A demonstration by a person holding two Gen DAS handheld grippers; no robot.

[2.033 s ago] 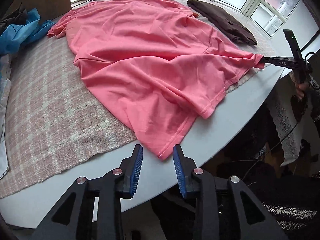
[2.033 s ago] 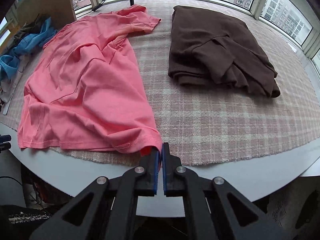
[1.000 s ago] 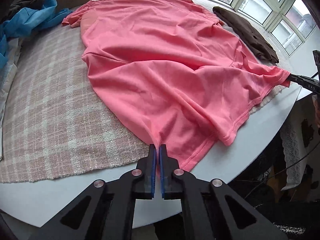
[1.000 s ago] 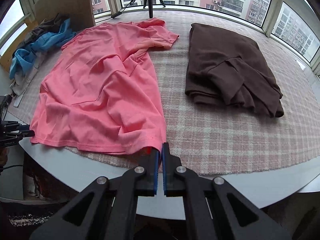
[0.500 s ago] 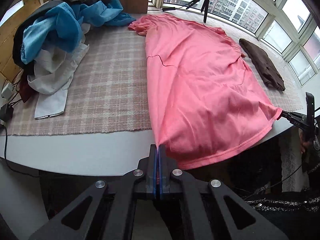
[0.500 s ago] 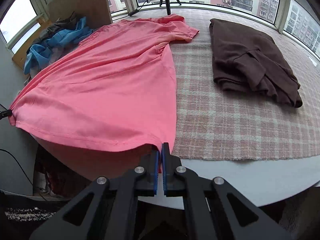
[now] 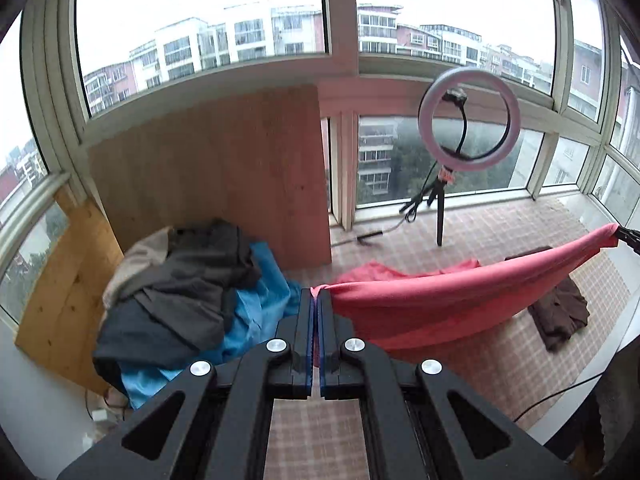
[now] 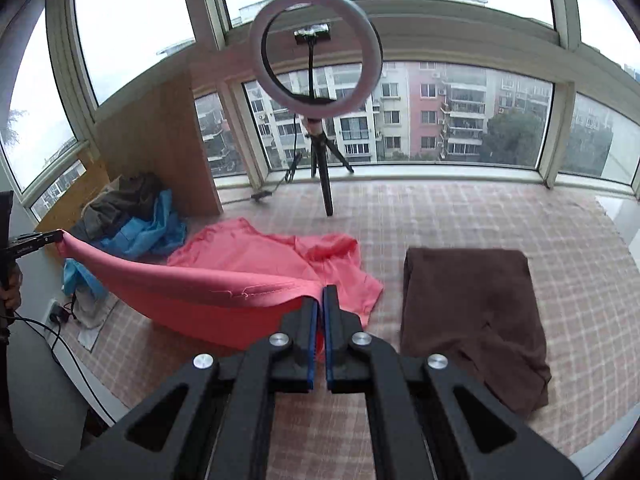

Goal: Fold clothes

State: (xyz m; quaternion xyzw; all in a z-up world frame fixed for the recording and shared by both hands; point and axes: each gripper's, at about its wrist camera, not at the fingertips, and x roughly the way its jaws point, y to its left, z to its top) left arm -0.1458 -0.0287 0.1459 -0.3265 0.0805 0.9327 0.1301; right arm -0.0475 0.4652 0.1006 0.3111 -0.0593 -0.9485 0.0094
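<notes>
The left gripper [image 7: 315, 300] has its jaws pressed together on one hem corner of the pink T-shirt [image 7: 432, 300]; a small tuft of pink cloth pokes out above the blue pads [image 7: 307, 320]. From there the hem runs taut across to the right gripper [image 7: 628, 236], seen at the far edge of the left wrist view, where the other corner is pinched.

In the right wrist view the right gripper [image 8: 321, 300] likewise has its jaws shut on the hem, the stitched edge of the shirt [image 8: 224, 280] entering the gap right at the fingertips. The hem stretches off to the left gripper [image 8: 44, 238], which clamps the far corner. Both corners are lifted above the counter [image 8: 480, 216], so the lower body of the shirt hangs as a raised sheet, while the collar and sleeve end lies crumpled on the checked cloth covering the counter, near the tripod of the ring light [image 8: 316, 48].

A folded brown garment [image 8: 472, 312] lies flat on the counter to the right of the shirt, apart from it. A heap of clothes [image 7: 188, 292], grey on top with bright blue beneath, sits at the left against a wooden board [image 7: 216, 168].

White lettering shows on the side of the left gripper in the right wrist view, but it is too small to read.
</notes>
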